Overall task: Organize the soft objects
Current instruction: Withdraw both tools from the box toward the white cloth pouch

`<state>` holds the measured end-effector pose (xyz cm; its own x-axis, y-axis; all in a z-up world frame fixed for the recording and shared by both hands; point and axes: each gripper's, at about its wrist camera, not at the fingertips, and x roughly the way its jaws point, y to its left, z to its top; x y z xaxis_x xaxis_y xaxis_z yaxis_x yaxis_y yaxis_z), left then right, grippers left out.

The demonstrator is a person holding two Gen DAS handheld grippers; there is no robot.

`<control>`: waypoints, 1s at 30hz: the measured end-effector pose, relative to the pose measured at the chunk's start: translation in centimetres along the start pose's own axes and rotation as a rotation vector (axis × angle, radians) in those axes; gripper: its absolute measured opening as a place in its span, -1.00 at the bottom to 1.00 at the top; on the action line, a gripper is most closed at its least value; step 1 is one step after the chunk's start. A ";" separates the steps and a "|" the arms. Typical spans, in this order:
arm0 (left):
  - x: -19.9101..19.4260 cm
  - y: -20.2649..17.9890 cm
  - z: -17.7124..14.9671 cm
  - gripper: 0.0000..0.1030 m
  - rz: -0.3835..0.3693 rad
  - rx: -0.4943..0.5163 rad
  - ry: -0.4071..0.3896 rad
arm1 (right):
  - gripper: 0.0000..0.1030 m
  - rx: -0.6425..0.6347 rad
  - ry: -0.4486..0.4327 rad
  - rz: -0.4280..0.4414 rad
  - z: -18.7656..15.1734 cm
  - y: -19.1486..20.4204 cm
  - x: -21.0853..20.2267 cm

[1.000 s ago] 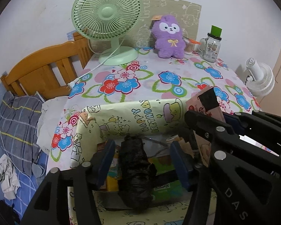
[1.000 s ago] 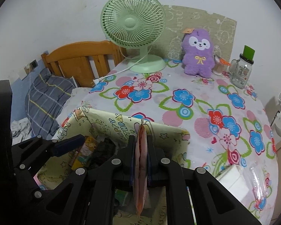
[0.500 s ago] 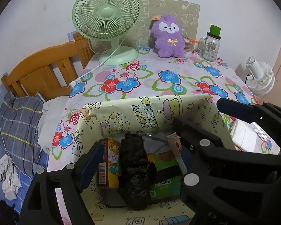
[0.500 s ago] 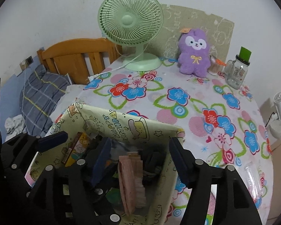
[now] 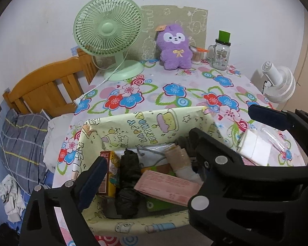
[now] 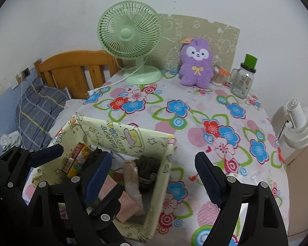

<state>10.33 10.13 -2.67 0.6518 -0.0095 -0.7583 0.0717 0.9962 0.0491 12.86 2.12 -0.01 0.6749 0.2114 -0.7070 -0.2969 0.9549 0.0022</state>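
A second ago the right gripper (image 6: 152,176) is clamped on a flat pink packet (image 5: 168,186) standing upright between its pads, and now that packet lies flat inside the storage box (image 5: 145,123), just ahead of the left gripper's (image 5: 145,168) fingers, free of any grip; the black bundle (image 5: 129,176) that sat between the left pads earlier stands in the box too, untouched. Both sets of jaws are opening as we watch: the right fingers (image 6: 97,174) are spread wide, one pad over the box's contents, the other out over the floral tablecloth (image 6: 195,110), with nothing between them. The left fingers (image 5: 94,178) are wide as well, and its near pad hangs beside the yellow carton (image 5: 109,172) without pressing it. Also inside, beyond the left fingertips, a beige roll (image 5: 180,160) leans against the pink packet. Far past the fingers, at the wall, sit the purple plush (image 5: 174,47), the green fan (image 5: 107,32) and a glass jar (image 5: 220,55); a white folded cloth (image 5: 254,147) lies right of the box
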 end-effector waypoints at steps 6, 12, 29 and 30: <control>-0.9 -1.4 -0.2 0.89 0.005 0.017 -0.016 | 0.69 0.013 -0.016 -0.014 -0.5 -1.1 -1.3; -2.0 -2.9 -0.2 0.90 0.003 0.032 -0.033 | 0.72 0.020 -0.033 -0.033 -1.0 -2.2 -2.8; -4.5 -7.1 -0.1 0.91 -0.014 0.061 -0.082 | 0.81 0.042 -0.085 -0.084 -2.1 -5.7 -6.6; -4.6 -7.3 -0.1 0.91 -0.014 0.063 -0.084 | 0.81 0.045 -0.087 -0.086 -2.2 -5.9 -6.8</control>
<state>6.70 2.91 0.36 0.7109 -0.0336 -0.7025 0.1274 0.9885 0.0816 8.54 -5.40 3.19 0.7531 0.1433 -0.6422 -0.2057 0.9784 -0.0229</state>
